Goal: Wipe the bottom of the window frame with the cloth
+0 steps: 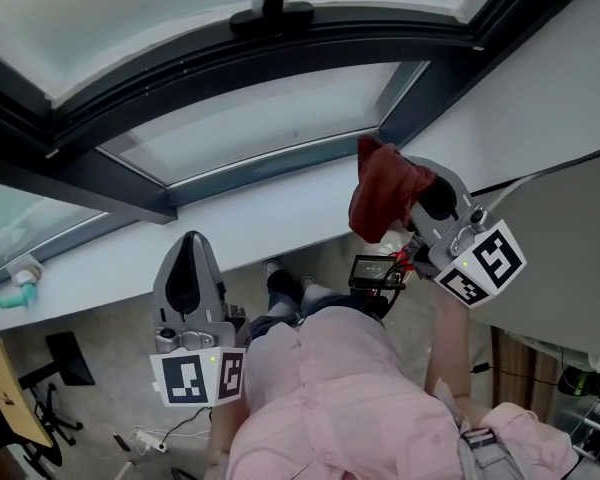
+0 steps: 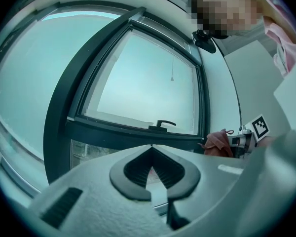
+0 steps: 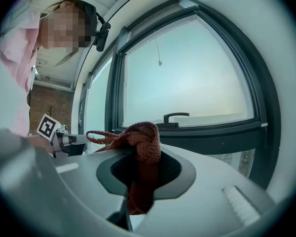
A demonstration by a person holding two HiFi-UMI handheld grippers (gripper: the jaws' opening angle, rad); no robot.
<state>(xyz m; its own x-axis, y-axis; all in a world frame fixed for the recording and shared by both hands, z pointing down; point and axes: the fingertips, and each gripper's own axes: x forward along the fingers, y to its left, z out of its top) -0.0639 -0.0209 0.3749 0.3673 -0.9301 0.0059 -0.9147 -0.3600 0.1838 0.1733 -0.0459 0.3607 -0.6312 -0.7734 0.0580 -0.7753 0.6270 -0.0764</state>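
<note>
The right tool (image 3: 143, 169) is clenched on a rust-red knitted cloth (image 3: 144, 142), which bunches up out of its jaws. The bottom rail of the dark grey window frame (image 3: 212, 138) lies beyond the cloth at 3 o'clock in the right gripper view, apart from it. In the head view the left tool (image 1: 190, 253) sits at the cloth's 8 o'clock, below the white window sill (image 1: 260, 218), its jaws pressed together on nothing.
</note>
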